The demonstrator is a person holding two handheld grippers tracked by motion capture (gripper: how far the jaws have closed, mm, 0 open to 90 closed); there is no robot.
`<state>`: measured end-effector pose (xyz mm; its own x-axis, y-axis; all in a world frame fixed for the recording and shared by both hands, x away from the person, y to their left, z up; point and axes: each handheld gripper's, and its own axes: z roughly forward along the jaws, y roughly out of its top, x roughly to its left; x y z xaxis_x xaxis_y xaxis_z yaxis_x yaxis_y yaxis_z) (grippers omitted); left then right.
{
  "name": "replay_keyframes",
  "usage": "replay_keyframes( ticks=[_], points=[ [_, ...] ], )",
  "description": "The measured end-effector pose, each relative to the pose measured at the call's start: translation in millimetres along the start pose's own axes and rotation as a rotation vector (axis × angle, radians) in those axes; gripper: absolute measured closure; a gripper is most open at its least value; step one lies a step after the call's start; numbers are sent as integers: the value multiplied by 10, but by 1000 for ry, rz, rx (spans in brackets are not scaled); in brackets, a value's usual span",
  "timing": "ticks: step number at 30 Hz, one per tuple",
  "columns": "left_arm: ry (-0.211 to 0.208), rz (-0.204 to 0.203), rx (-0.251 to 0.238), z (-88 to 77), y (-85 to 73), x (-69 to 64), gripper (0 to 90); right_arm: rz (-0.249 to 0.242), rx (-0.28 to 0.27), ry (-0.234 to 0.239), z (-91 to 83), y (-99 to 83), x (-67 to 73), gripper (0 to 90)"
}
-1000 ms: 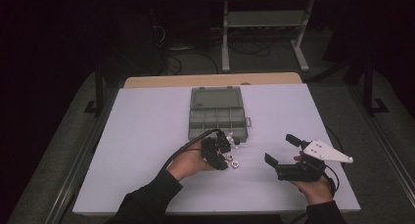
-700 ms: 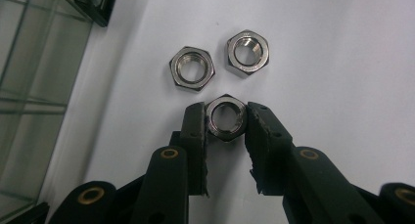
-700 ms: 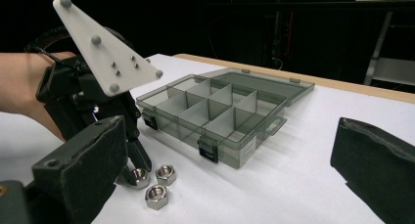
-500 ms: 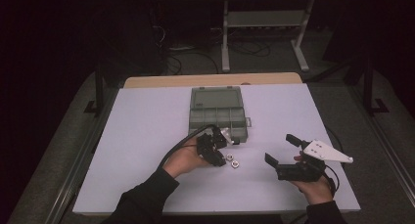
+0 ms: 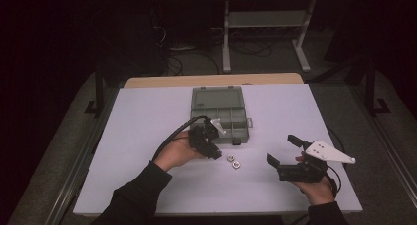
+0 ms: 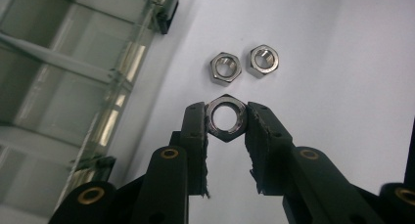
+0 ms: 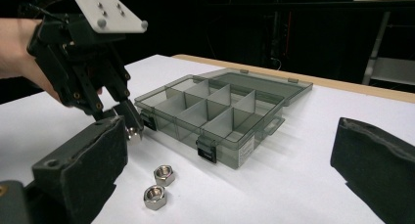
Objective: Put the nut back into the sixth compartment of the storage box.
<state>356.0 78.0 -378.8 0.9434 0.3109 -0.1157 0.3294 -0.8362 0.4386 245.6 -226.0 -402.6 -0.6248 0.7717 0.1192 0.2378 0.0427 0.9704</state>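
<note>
My left gripper (image 6: 225,120) is shut on a steel hex nut (image 6: 225,100), held flat between its two black jaws a little above the white table (image 5: 147,117). Two more hex nuts (image 6: 225,67) (image 6: 264,60) lie side by side on the table just beyond it. In the high view the left gripper (image 5: 215,153) hovers at the near edge of the open grey compartment box (image 5: 219,112). In the right gripper view the left gripper (image 7: 129,128) carries its nut next to the box's front corner. My right gripper (image 5: 284,151) rests at the right, jaws wide open and empty.
The box (image 7: 220,111) has several empty compartments, its lid folded back flat. The two loose nuts (image 7: 165,174) (image 7: 155,196) lie between the two grippers. A metal stand (image 5: 265,33) is on the dark floor beyond the table.
My left gripper has lifted off the table with one nut and drawn back toward the box, uncovering the two nuts left lying. The right gripper has stayed still.
</note>
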Motion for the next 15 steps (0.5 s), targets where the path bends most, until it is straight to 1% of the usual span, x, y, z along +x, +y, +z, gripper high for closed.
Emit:
replay_keyframes(
  ticks=[4,7,10,12,13,15],
  points=[
    [-1,-11,-11,-108,14,27,709,2,2,2,3,0,3,0],
    [2,-12,-11,-184,34,72,709,7,5,5,3,-1,7,0],
    [3,-23,-23,-256,52,116,709,6,5,4,4,-1,4,0],
    [11,-24,-31,-299,67,140,709,5,5,4,4,-1,3,0],
    [13,-17,-25,-323,77,157,709,6,4,4,4,-2,2,0],
    [18,-24,-35,-357,91,183,709,6,3,4,4,-3,2,0]
  ],
)
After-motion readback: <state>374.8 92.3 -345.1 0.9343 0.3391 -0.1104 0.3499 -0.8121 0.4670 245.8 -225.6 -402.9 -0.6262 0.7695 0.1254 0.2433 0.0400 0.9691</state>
